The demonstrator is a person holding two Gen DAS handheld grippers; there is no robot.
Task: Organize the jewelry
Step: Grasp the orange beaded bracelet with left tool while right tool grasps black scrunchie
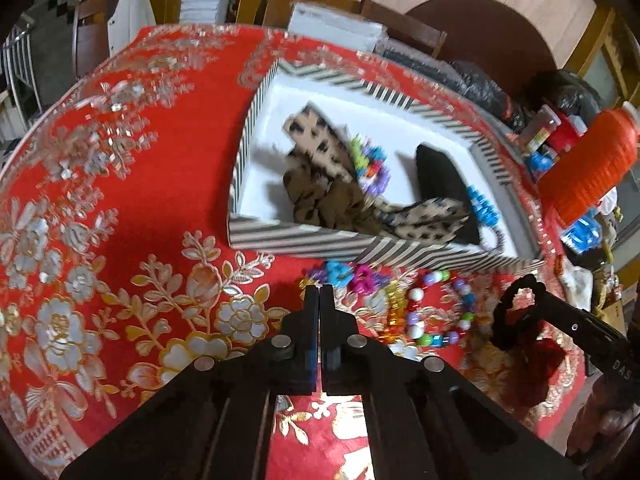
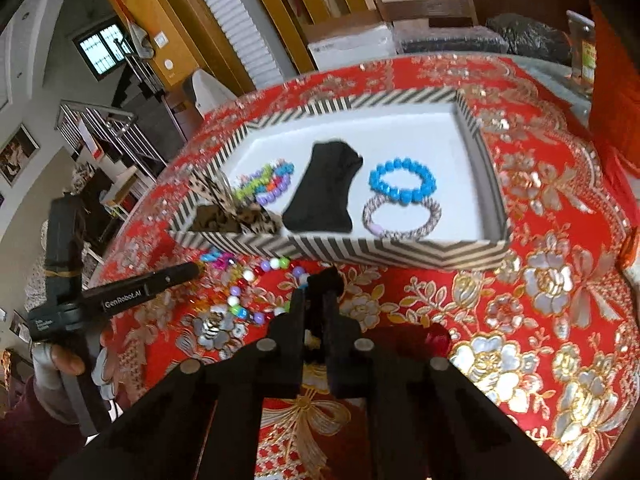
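Red brocade cloth covers the bench (image 2: 560,280). Nearest, the left claw (image 1: 319,292) is pressed together on nothing visible, its tips at a loose bead necklace (image 1: 432,312). The right claw (image 2: 316,292) pinches a black scalloped hair tie (image 1: 516,316) (pick-up judged complete). Beyond stands the striped tray (image 2: 400,252), already holding a blue bracelet (image 2: 402,184) and a black pouch (image 2: 324,196). Next move: carry the tie over the near wall, release onto bare white floor.

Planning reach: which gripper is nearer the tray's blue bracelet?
Right. The right gripper, holding a black scrunchie, is outside the tray wall near the blue bracelet; the left gripper is farther left.
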